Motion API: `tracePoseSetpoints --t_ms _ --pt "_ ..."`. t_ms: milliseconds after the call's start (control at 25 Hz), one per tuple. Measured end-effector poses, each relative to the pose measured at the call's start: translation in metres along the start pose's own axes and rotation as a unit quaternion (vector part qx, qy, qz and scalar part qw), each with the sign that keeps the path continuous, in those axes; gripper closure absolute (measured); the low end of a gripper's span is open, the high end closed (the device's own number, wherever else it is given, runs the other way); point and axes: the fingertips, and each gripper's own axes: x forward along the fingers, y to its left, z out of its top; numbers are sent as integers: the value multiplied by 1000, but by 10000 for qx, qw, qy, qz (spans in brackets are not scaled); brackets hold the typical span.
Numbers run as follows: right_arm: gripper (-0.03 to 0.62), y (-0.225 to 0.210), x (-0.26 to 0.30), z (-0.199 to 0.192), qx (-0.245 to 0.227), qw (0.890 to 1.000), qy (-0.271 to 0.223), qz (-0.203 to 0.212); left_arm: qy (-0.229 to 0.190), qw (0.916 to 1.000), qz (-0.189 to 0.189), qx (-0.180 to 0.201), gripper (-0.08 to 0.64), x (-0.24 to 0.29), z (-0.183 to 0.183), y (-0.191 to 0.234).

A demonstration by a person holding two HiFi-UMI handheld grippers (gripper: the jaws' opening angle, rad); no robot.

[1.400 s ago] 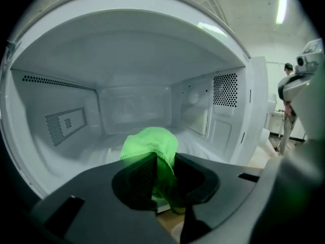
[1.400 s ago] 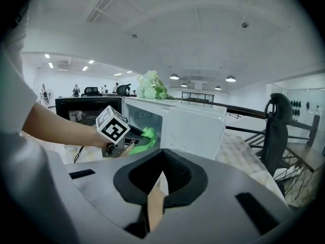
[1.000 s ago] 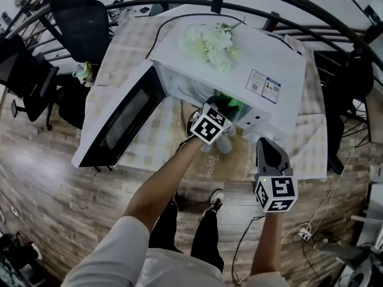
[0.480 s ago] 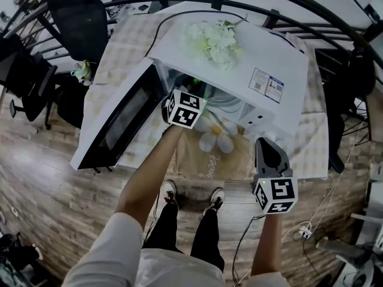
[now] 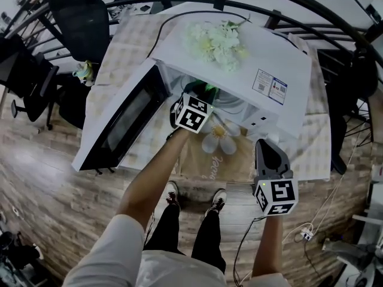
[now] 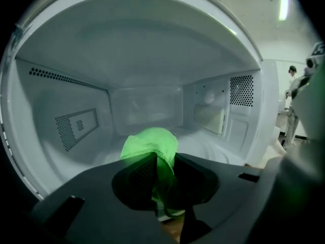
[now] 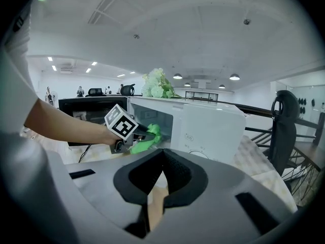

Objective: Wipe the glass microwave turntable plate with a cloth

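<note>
Dark grey jaws of the left tool (image 6: 162, 159) are seen clamped on a green cloth (image 6: 150, 142), which bulges above them in a rounded wad. This tool is held inside the mouth of a white microwave (image 5: 257, 58), whose door (image 5: 119, 121) is swung wide to the left. The right tool (image 7: 161, 159) is held low and to the right, outside the oven, its jaws brought together with nothing between them. No obstruction is seen between the cloth and the cavity floor.

On that floor, beyond and to the right of the cloth, the glass turntable plate (image 6: 218, 147) is lying. It is clear and pale, and only a faint curved edge can be made out against the white interior. Whether the cloth is touching it cannot be told. Perforated vent panels (image 6: 75, 127) are set in the cavity's side walls.

Pale artificial flowers (image 5: 215, 40) are laid on top of the microwave, and a printed sticker (image 5: 266, 85) is stuck near its right front corner. A brown mat with a daisy print (image 5: 218, 137) is spread just in front of the oven.

Everything is carried by a worktop under a beige checked cover (image 5: 125, 46). A wooden plank floor (image 5: 48, 178) is seen below, with black office chairs (image 5: 78, 17) to the left and a dark curved railing (image 5: 287, 11) behind. In the right gripper view a wide white room with round ceiling lamps (image 7: 234, 77) is shown.
</note>
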Motion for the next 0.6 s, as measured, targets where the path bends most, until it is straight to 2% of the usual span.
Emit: tracePoseSetpoints --t_ms 120,280,400,480,600 --pt "577 2 0 4 -4 10000 -29 25 29 9996 -259 106 453 4 5 -28" --pt "577 2 -2 2 -7 10000 -18 22 53 9971 -758 65 453 10 13 -72" --pt "577 -1 -3 1 -16 10000 2 2 -200 9934 -1120 -124 453 11 23 -101" --pt "577 -3 -4 2 -20 10000 2 -12 -479 9924 -1107 -259 453 7 30 -103" --pt "577 -6 -5 3 -35 10000 11 -43 -742 9951 -637 -147 453 3 37 -73"
